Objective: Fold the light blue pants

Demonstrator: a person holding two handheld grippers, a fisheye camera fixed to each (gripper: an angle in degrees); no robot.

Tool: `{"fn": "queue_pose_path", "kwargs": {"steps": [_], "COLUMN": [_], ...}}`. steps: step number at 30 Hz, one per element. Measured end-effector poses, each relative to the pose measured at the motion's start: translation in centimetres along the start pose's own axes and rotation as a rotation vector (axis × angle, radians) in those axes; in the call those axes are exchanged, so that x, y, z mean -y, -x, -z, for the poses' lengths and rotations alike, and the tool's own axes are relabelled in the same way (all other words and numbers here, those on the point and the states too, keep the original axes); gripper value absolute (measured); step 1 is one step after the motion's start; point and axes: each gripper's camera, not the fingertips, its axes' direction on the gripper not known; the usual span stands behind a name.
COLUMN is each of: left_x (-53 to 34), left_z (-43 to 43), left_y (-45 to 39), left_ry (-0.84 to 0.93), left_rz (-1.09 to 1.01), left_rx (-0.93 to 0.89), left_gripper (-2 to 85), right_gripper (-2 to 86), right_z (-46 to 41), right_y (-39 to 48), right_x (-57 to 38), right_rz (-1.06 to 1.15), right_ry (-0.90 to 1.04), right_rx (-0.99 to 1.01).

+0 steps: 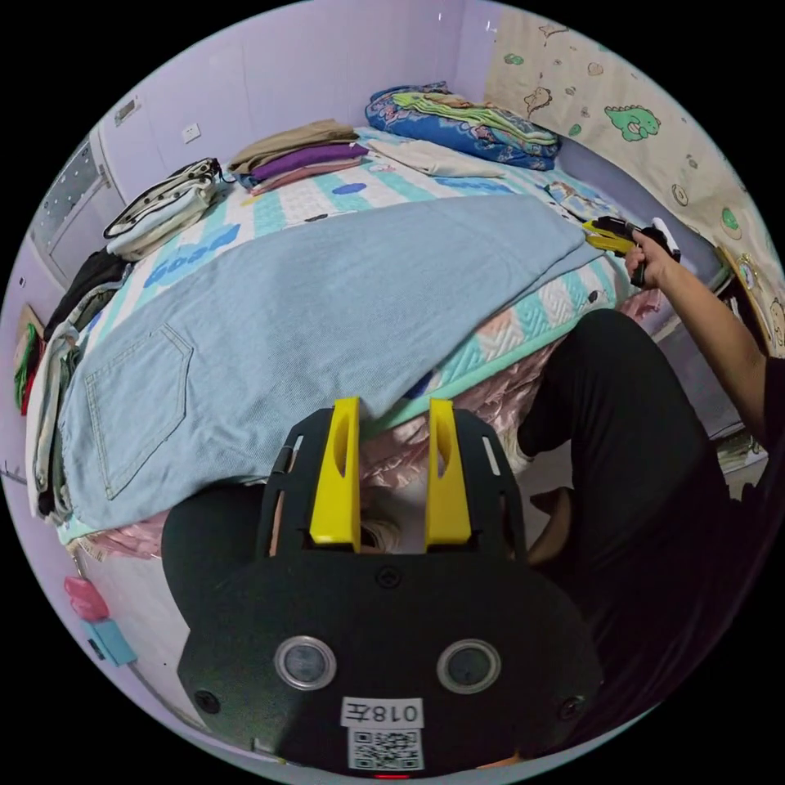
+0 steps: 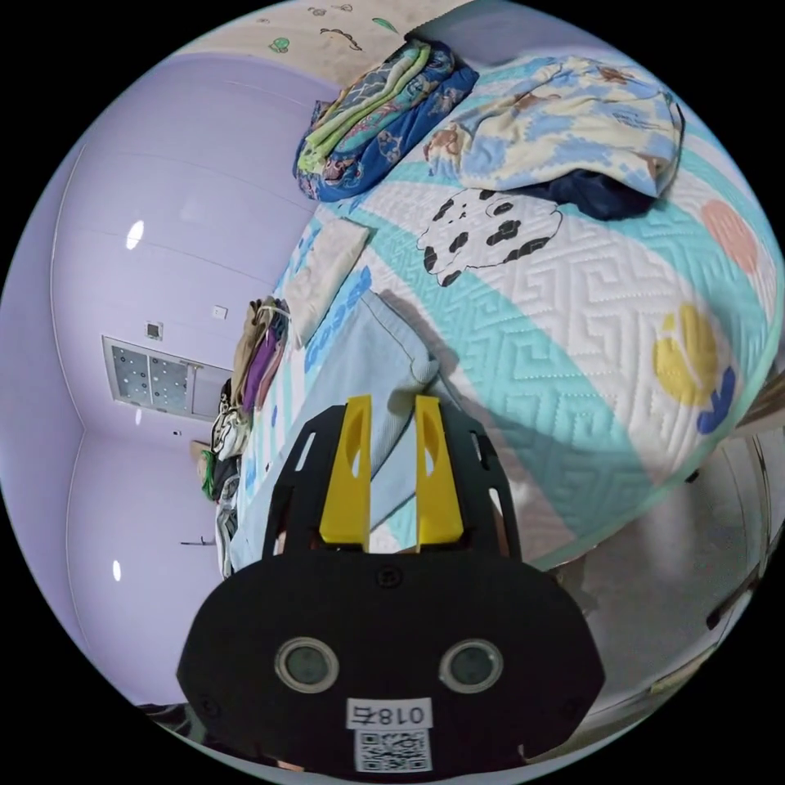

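The light blue pants (image 1: pixel 327 302) lie flat across the bed, legs laid one over the other, with a back pocket (image 1: pixel 135 401) showing at the left end. My left gripper (image 1: pixel 392 405) is open, its yellow jaws just at the pants' near edge where it overhangs the bed's front. A hand holds my right gripper (image 1: pixel 609 235) at the hem end of the legs. In the right gripper view the pants' hem (image 2: pixel 368 360) lies right at the tips of that open right gripper (image 2: pixel 392 402), with a small fold at the corner.
Stacks of folded clothes (image 1: pixel 302 155) and a blue quilt (image 1: pixel 466 123) sit at the bed's far side. A patterned blanket (image 2: pixel 564 123) lies beyond the hem. The person's leg in black trousers (image 1: pixel 621 458) stands beside the bed's pink skirt (image 1: pixel 458 409).
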Motion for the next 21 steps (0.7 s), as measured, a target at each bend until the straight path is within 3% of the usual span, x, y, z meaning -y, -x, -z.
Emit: {"fn": "queue_pose_path", "kwargs": {"steps": [3,9,14,18,21], "left_x": [0.0,-1.2,-2.8,-3.6,-4.7], "left_z": [0.3,2.1,1.1,0.4,0.4], "left_y": [0.7,3.2,6.1,7.6,8.5], "left_ry": [-0.022,-0.084,-0.073,-0.070,-0.087], "left_rz": [0.042,0.128,0.215,0.251,0.268], "left_rx": [-0.048,-0.073,-0.157,-0.200,-0.219], "left_gripper": [12.1,11.9,11.9,11.9,11.8], "right_gripper": [1.9,-0.1,0.3,2.7,5.6], "right_z": [-0.3,3.7,1.2,-0.1,0.6], "right_y": [0.6,2.7,-3.4,-8.4,-9.2], "right_x": [0.5,-0.8,-2.0,-3.1,-4.2], "right_rz": [0.033,0.157,0.077,-0.010,0.007], "right_ry": [-0.005,-0.095,-0.019,-0.075,-0.125], "right_rx": [-0.009,0.058,0.004,0.193,0.189]}}
